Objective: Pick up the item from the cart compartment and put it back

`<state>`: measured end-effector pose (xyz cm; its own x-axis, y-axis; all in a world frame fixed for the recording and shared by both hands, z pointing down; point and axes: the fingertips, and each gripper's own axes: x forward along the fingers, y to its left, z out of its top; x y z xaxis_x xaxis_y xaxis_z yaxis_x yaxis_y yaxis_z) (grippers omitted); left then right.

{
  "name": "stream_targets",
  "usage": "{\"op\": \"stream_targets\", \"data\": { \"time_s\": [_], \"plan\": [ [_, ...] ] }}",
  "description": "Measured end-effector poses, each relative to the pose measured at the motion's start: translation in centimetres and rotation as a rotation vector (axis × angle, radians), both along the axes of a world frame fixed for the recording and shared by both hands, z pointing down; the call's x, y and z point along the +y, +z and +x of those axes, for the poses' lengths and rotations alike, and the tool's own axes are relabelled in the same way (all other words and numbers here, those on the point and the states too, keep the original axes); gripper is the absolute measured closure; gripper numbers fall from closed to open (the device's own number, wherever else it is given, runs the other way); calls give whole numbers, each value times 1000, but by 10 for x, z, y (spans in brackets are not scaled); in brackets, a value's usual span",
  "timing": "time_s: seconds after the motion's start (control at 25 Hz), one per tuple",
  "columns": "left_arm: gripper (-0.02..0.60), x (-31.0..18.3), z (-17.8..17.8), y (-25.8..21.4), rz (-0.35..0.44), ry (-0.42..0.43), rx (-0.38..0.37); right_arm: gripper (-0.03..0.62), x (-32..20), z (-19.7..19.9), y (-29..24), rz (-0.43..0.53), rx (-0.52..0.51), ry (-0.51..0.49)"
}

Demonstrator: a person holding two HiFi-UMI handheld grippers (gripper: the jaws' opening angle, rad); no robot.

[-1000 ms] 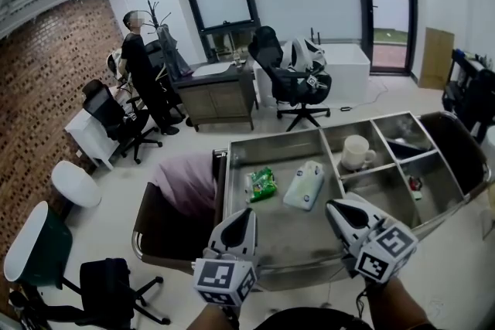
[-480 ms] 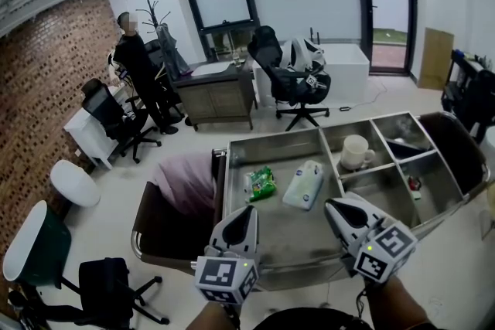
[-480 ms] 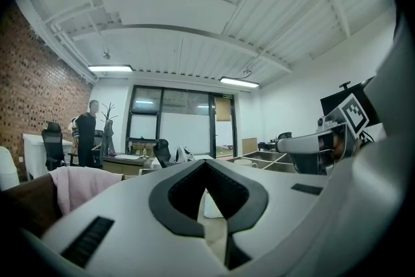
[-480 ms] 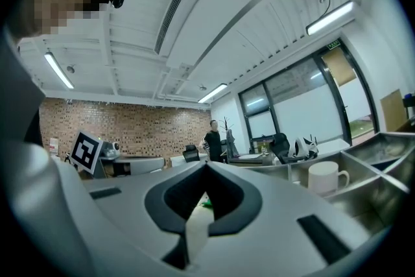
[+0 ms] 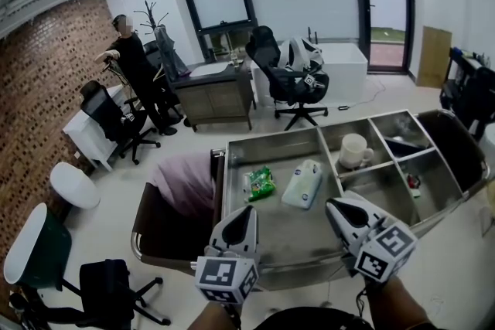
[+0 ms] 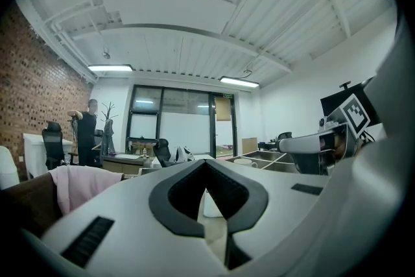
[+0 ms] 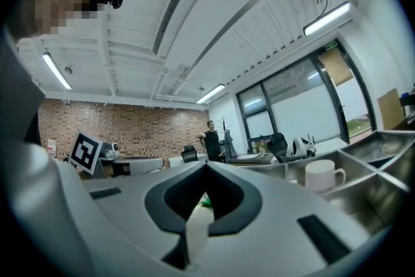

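The steel cart has one big compartment and several small ones. In the big one lie a green snack packet and a white-and-blue pouch. A white mug stands in a small compartment behind them and also shows in the right gripper view. My left gripper hovers shut and empty over the big compartment's near edge, short of the packet. My right gripper is shut and empty too, just right of the pouch. In each gripper view the jaws meet with nothing between them: left gripper, right gripper.
Small compartments at the right hold a dark item and a small red item. A chair with a pink cloth stands against the cart's left side. Office chairs, desks and a standing person are at the back.
Both grippers hold the same place. The person at the back has shifted left and raised an arm.
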<state>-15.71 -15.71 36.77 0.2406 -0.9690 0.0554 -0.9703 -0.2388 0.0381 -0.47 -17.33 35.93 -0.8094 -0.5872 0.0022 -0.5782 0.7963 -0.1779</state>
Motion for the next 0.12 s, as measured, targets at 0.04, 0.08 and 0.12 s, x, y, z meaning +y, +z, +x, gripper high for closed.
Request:
{"op": "stream_targets", "data": {
  "time_s": [0.04,0.08,0.12],
  "plan": [
    [581,0,1,0,0,1,1,580,1,1,-1,1,-1,0],
    [581,0,2,-1,-1,2,1,580,1,1,-1,1,-3,1],
    [581,0,3,-1,-2,4,2,580,1,2,-1,1,-4,1]
  ]
}}
